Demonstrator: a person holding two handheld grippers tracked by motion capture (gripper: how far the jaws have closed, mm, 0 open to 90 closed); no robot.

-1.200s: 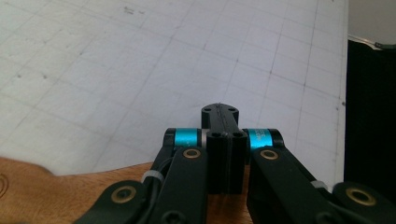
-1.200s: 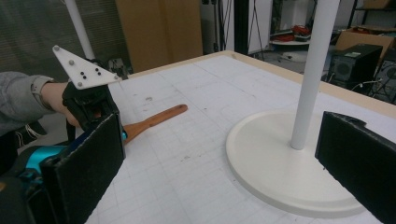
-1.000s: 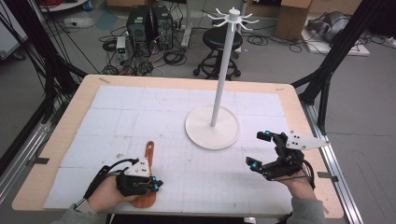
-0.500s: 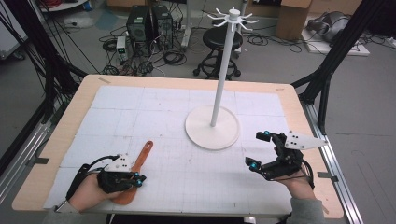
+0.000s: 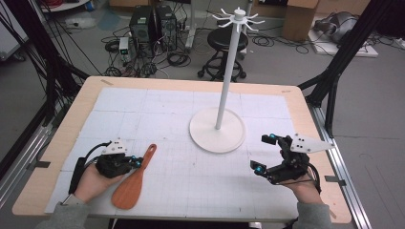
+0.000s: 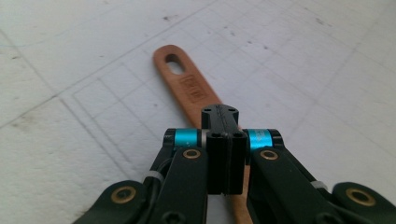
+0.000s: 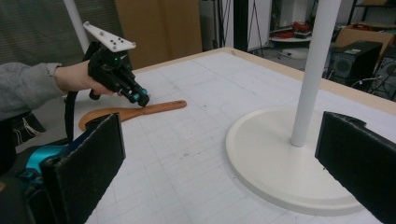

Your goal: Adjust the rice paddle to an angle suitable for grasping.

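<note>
Wooden spatula [image 5: 135, 179] now right of left gripper [image 5: 136, 162], jaws closed above handle; right gripper [image 5: 265, 152] open, unmoved

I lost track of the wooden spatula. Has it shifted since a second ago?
Yes. The wooden spatula has slid right, its handle tip closer to the white stand base.

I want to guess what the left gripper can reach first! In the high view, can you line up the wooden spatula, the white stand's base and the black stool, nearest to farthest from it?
1. Wooden spatula: right at the jaws of the left gripper, on the mat.
2. White stand's base: mid-table, off to its right.
3. Black stool: on the floor beyond the table's far edge.
</note>
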